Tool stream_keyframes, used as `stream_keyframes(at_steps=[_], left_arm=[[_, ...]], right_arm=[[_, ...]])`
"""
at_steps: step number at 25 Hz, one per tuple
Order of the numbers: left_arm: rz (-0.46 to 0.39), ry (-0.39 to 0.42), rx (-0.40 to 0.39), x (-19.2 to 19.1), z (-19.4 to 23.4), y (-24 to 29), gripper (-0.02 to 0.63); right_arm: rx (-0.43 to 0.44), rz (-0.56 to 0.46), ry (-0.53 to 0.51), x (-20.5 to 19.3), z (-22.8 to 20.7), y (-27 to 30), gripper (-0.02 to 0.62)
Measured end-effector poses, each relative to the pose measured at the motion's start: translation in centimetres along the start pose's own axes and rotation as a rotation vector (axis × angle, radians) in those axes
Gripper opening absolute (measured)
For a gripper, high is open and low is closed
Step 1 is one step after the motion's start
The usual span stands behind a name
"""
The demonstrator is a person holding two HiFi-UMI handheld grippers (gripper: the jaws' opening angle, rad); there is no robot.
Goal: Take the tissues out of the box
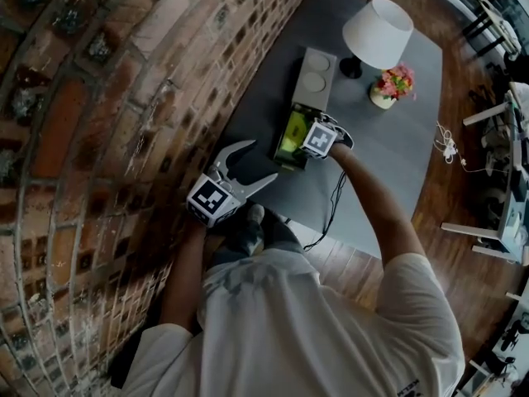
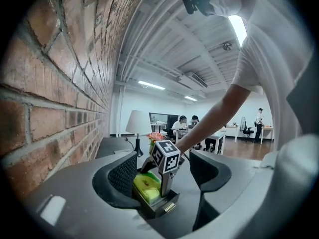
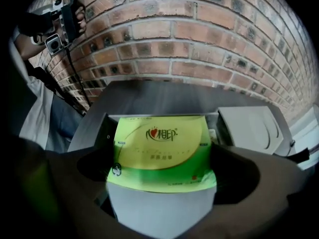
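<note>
A yellow-green pack of tissues (image 1: 290, 131) lies in an open dark box (image 1: 283, 159) on the grey table (image 1: 388, 164). The box's grey lid (image 1: 315, 76) lies just beyond it. My right gripper (image 1: 302, 136) is lowered over the pack (image 3: 159, 143). Its jaws stand wide, one on each side of the pack, and I see no clear squeeze on it. My left gripper (image 1: 258, 162) hovers open and empty by the table's near corner next to the brick wall. In the left gripper view it points toward the box (image 2: 160, 209) and the pack (image 2: 147, 187).
A brick wall (image 1: 99, 139) runs along the table's left side. A white-shaded lamp (image 1: 376, 31) and a pot of flowers (image 1: 395, 83) stand past the lid. A black cable (image 1: 335, 201) hangs over the table's near edge. Several people sit at desks far off.
</note>
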State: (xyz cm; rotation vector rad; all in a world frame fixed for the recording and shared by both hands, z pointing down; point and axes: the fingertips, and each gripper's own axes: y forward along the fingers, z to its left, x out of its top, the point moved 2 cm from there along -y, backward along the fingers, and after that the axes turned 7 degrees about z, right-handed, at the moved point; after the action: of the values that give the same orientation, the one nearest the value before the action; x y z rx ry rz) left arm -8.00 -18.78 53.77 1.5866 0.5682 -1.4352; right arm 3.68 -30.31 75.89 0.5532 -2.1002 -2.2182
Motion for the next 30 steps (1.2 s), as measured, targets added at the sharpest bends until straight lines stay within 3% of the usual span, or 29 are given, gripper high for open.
stream_keyframes(at_steps=[7, 15, 20, 24, 30], left_arm=[[-0.003, -0.011, 0.006, -0.2, -0.1, -0.2, 0.330], [-0.010, -0.013, 0.013, -0.5, -0.6, -0.6, 0.330], [-0.016, -0.004, 0.034, 0.2, -0.3, -1.3, 0.330], [-0.042, -0.010, 0.038, 1.6, -0.1, -1.9, 0.330], [-0.102, -0.005, 0.034, 4.8, 0.7, -2.1, 0.321]], right_arm=[[-0.004, 0.048, 0.001, 0.3, -0.3, 0.5, 0.620], [-0.013, 0.004, 0.024, 0.2, 0.0, -0.4, 0.549], [-0.002, -0.036, 0.037, 0.5, 0.9, -1.2, 0.540], [-0.025, -0.138, 0.066, 1.0, 1.2, -3.9, 0.540], [-0.069, -0.415, 0.284, 0.8, 0.2, -10.4, 0.537]])
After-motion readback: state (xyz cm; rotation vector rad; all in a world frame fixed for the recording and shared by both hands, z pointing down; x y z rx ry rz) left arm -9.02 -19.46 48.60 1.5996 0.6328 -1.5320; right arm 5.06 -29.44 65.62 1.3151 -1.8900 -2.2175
